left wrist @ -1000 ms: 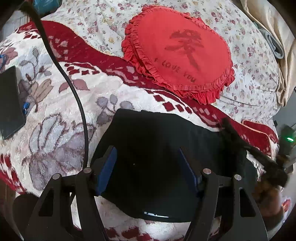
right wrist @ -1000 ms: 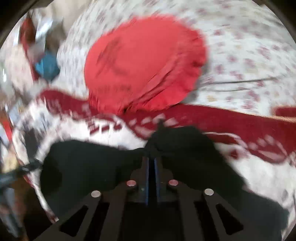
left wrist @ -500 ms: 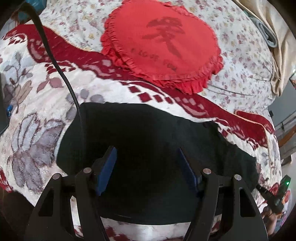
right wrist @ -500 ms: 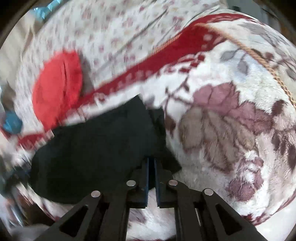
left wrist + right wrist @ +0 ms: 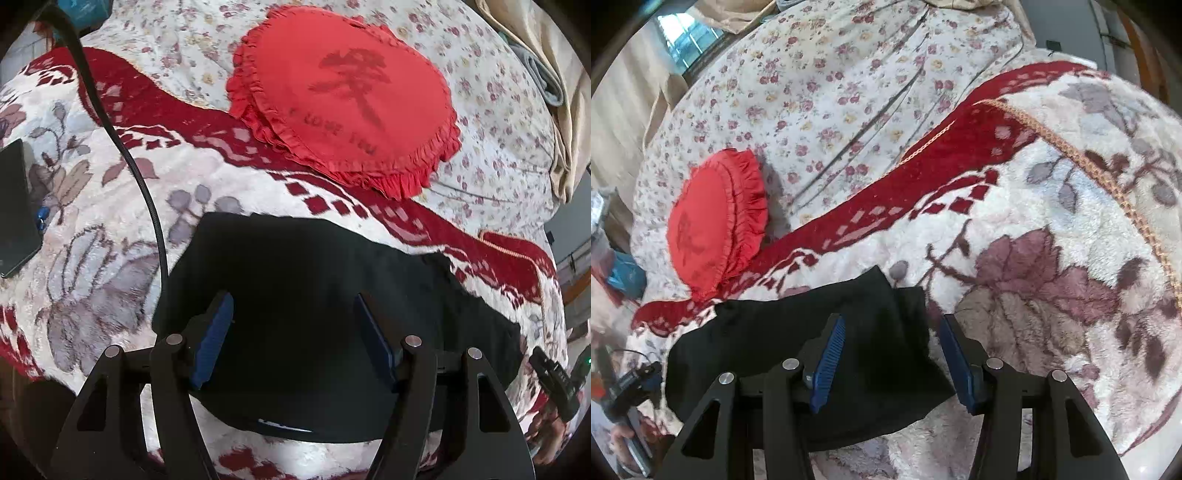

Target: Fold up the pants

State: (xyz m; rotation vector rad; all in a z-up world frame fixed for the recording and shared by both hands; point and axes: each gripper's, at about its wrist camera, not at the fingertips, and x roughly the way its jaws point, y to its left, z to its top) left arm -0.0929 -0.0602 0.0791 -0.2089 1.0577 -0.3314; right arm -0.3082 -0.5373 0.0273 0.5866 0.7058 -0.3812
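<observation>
The black fabric pants (image 5: 314, 317) lie folded into a flat dark slab on the white plush blanket with grey leaf pattern and red border (image 5: 110, 229), near the bed's front edge. A second ago their right end was pinched in my right gripper (image 5: 892, 354) and carried above the blanket; now it lies spread flat, corner overlapping corner. My right gripper's jaws have just been opening: the blue pads (image 5: 829, 354) stand apart over the pants' right edge, released, gripping nothing. My left gripper (image 5: 295, 332) hangs open over the pants' middle, its width unchanged, holding nothing. Beyond the pants sit a red frilled heart-shaped cushion (image 5: 347, 99) and a floral sheet (image 5: 831, 85).
</observation>
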